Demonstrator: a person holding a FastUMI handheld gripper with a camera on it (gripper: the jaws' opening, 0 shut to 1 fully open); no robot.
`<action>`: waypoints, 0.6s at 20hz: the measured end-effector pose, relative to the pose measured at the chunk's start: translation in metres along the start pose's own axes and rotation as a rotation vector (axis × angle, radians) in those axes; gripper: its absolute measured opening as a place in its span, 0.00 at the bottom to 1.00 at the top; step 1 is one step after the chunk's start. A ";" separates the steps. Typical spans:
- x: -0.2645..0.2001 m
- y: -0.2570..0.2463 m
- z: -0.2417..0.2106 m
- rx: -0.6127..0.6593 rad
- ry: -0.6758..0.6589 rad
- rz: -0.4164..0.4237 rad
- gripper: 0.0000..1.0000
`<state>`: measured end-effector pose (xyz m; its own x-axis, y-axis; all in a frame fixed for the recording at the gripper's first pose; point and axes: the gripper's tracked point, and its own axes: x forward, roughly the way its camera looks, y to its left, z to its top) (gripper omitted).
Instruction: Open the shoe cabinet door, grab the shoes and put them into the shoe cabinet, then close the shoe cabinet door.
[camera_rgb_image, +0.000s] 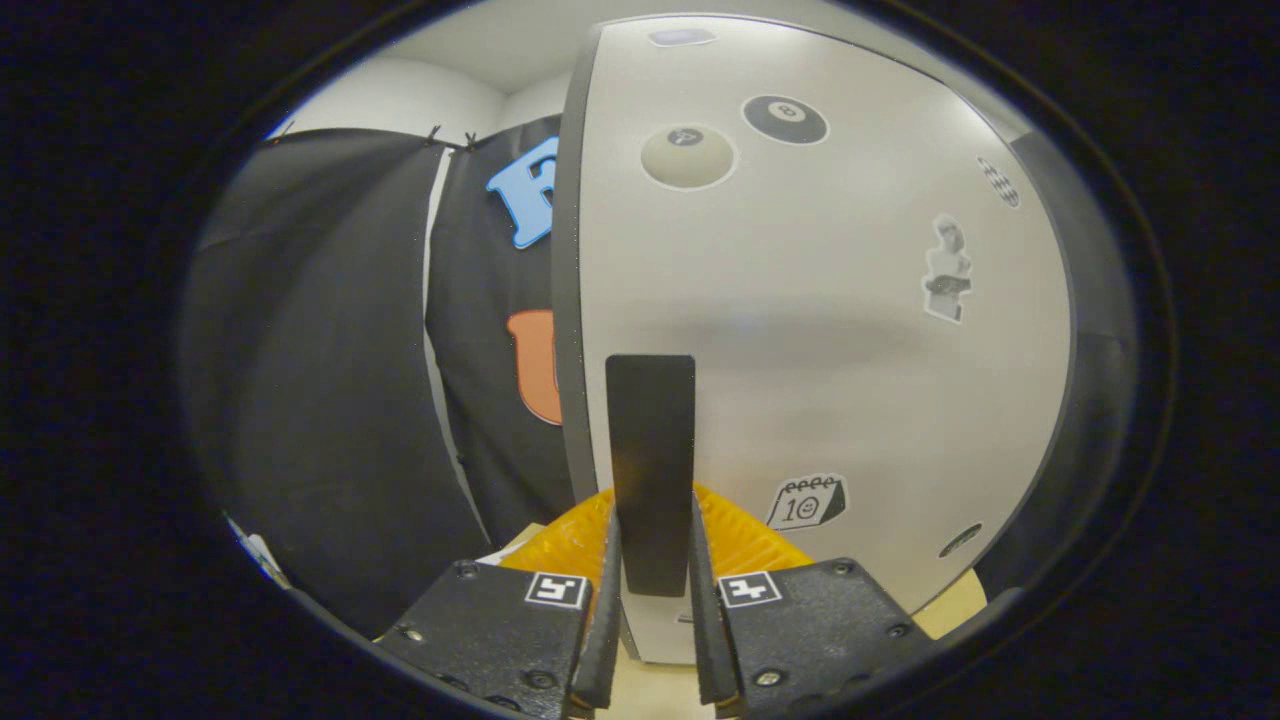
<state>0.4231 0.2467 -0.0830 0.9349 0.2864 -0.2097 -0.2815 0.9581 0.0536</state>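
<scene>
the step in hand looks like working the shoe cabinet door (820, 330) by its handle (650, 470), whether opening or closing i cannot tell, since no shoes or cabinet inside are visible from here. the gripper (652, 600) has its fingers (607, 600) drawn in narrow, one on each side of the dark upright handle and seemingly clamped on it. the pale, stickered door stands just beyond the fingers. next move likely calls for swinging the door along its hinge arc without losing the pinch
</scene>
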 end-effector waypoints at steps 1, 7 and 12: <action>-0.009 0.002 -0.002 -0.006 -0.003 0.011 0.34; -0.095 -0.007 -0.014 -0.026 0.006 0.047 0.32; -0.158 -0.023 -0.024 -0.008 0.018 0.048 0.30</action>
<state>0.2770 0.1789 -0.0745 0.9160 0.3321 -0.2249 -0.3281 0.9430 0.0561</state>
